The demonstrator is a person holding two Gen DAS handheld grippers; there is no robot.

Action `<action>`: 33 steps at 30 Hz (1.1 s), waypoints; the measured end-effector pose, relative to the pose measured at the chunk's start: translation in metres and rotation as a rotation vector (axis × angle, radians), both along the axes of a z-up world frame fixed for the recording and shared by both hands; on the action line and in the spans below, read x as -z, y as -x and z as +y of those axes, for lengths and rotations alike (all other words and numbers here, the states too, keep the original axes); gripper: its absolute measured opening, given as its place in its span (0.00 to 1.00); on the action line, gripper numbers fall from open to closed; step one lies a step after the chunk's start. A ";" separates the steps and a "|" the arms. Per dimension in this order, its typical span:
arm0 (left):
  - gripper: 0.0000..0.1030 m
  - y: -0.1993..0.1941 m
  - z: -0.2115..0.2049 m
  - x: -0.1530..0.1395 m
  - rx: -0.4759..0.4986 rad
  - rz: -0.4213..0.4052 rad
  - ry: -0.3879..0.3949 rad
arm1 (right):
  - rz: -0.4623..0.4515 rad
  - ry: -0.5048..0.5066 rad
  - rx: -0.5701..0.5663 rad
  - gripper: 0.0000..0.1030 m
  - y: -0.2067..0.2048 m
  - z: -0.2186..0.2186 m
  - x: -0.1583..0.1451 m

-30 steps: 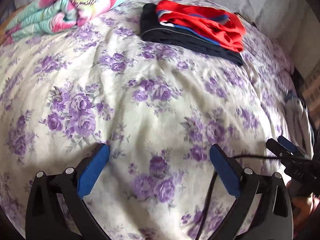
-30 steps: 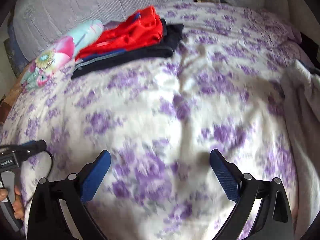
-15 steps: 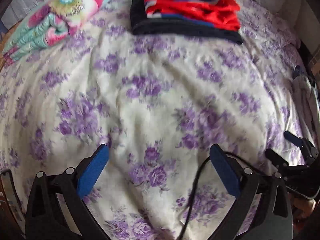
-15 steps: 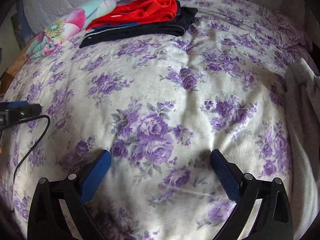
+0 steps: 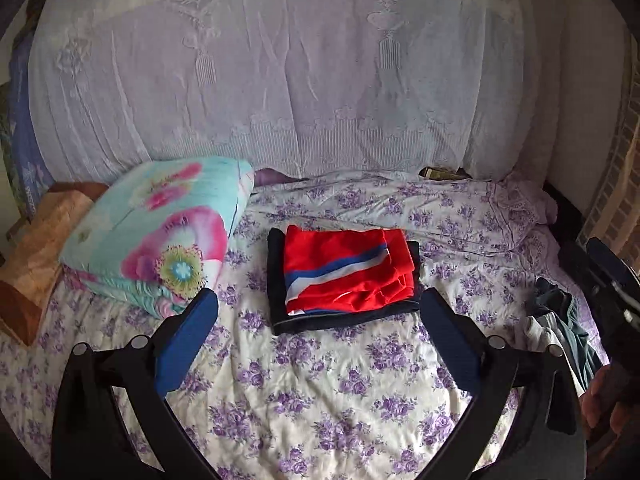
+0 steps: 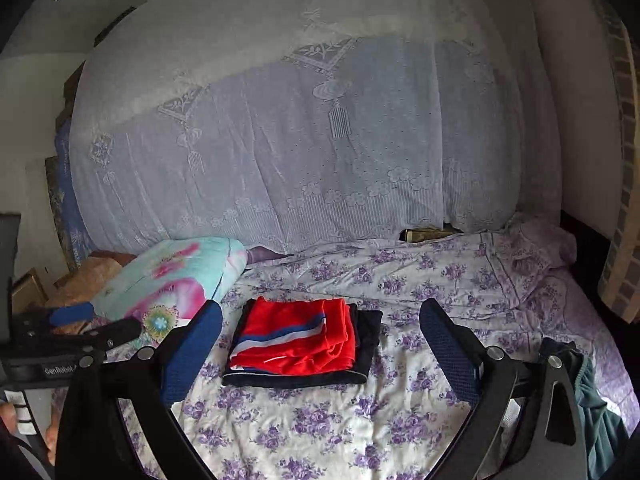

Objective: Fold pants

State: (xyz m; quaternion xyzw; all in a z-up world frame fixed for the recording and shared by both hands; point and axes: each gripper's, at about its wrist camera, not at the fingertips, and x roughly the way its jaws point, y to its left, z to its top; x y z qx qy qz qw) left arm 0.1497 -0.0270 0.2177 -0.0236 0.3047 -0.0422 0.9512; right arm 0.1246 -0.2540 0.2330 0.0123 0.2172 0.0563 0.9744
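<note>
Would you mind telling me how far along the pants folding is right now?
Done: red striped folded garment sits on dark navy folded garment, stacked on the purple floral bedsheet. In hand: nothing; left gripper and right gripper are open. Left: a crumpled grey-green garment at the right edge.

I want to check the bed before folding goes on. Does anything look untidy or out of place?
Yes. A crumpled dark green and grey garment lies unfolded at the right edge of the bed, unlike the neat red and dark stack.
</note>
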 end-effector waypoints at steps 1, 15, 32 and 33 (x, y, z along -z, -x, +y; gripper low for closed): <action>0.95 0.000 -0.003 0.000 0.004 0.003 -0.009 | 0.037 0.029 0.007 0.97 -0.004 0.004 0.007; 0.95 0.017 -0.021 -0.014 -0.102 -0.006 -0.138 | 0.116 0.008 -0.004 0.97 -0.001 0.015 0.015; 0.95 0.021 -0.024 -0.013 -0.095 0.025 -0.084 | 0.092 0.002 -0.035 0.97 0.007 0.016 0.005; 0.95 0.021 -0.025 -0.014 -0.096 0.023 -0.088 | 0.092 0.001 -0.034 0.97 0.007 0.015 0.005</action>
